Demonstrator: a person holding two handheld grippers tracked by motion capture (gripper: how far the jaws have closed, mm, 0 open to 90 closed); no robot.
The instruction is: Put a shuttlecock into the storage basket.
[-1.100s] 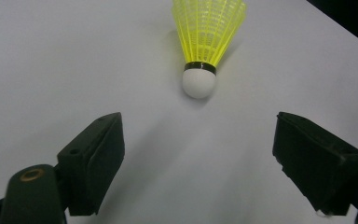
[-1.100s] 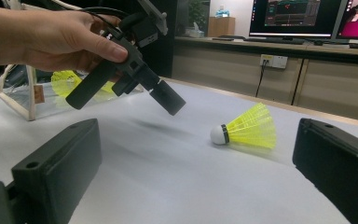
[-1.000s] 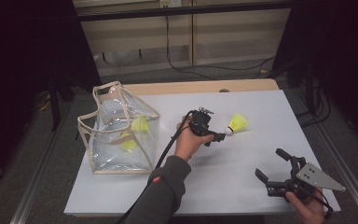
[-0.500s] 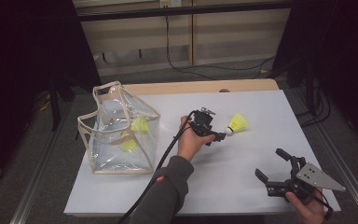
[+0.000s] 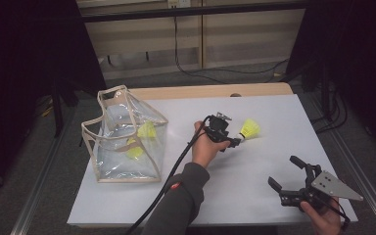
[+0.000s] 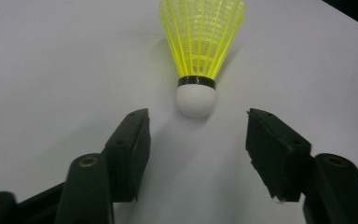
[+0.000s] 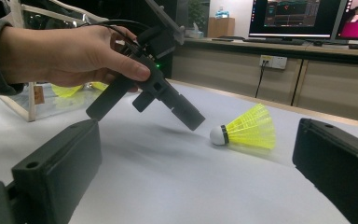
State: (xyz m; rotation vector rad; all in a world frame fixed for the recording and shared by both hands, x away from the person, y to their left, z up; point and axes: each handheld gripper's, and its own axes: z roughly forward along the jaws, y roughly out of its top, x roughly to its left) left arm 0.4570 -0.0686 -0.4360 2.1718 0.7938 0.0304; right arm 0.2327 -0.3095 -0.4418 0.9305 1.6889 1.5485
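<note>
The shuttlecock (image 5: 250,129) lies on its side on the white table (image 5: 254,166), right of the clear bag (image 5: 125,142); two yellow things inside the bag are hard to make out. My left gripper (image 6: 195,135) has its jaws wide open, just short of the white cork, touching nothing. My right gripper (image 5: 290,177), near the front edge, is also wide open and empty.

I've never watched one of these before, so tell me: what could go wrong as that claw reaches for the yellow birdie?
The shuttlecock lies loose on its side, cork tip just beyond the open left gripper. A jaw could nudge the tip, and the shuttlecock may roll or skid away. Closing on the mesh skirt rather than the cork might crush it.
</note>
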